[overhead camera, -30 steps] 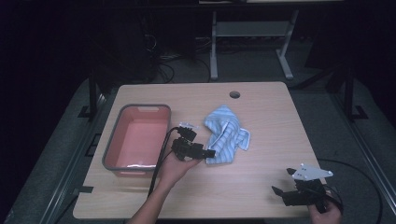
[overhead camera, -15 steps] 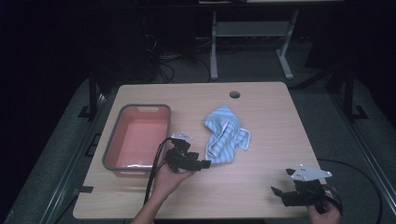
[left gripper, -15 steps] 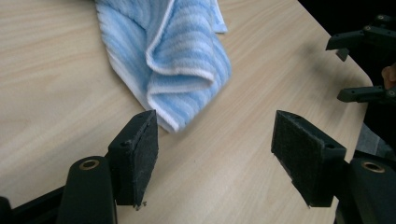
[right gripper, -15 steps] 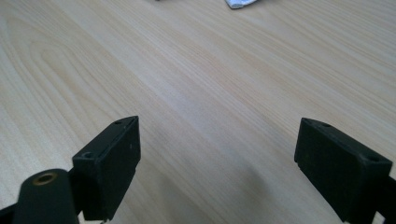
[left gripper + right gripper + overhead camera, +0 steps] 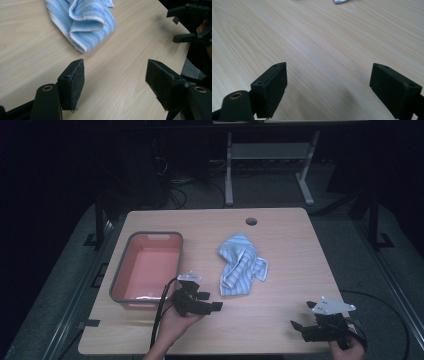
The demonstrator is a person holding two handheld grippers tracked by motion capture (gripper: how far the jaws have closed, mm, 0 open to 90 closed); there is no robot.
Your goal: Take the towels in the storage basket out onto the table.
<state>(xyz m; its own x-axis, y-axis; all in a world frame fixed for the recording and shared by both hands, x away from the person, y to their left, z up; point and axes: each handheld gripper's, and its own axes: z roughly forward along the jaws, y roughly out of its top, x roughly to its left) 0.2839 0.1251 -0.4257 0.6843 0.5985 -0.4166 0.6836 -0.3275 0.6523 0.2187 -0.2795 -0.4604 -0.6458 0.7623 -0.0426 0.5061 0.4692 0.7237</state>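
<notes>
1. Tub (image 5: 150, 267): a pink tub with a grey rim stands on the left part of the worktop (image 5: 280, 235), with its long side pointing away from the person. It looks empty, so it is probably the place where the cloth should go.
2. Left gripper (image 5: 212, 302): a hand holds it low over the worktop, just beside the near right corner of the tub. Its fingers (image 5: 75, 82) are spread, with nothing between them; they have just been opening a little more. They point toward the cloth, whose near edge lies a short way ahead of them in the left gripper view, so I judge this gripper is placed to reach for it.
3. Cloth (image 5: 242, 270): the blue-and-white striped cloth lies crumpled near the middle of the worktop, to the right of the tub and apart from it. No gripper touches it.
4. Right gripper (image 5: 302, 330): it rests near the front right corner, well apart from the cloth. Its fingers (image 5: 272, 86) are spread over bare wood, so it seems to be waiting.
</notes>
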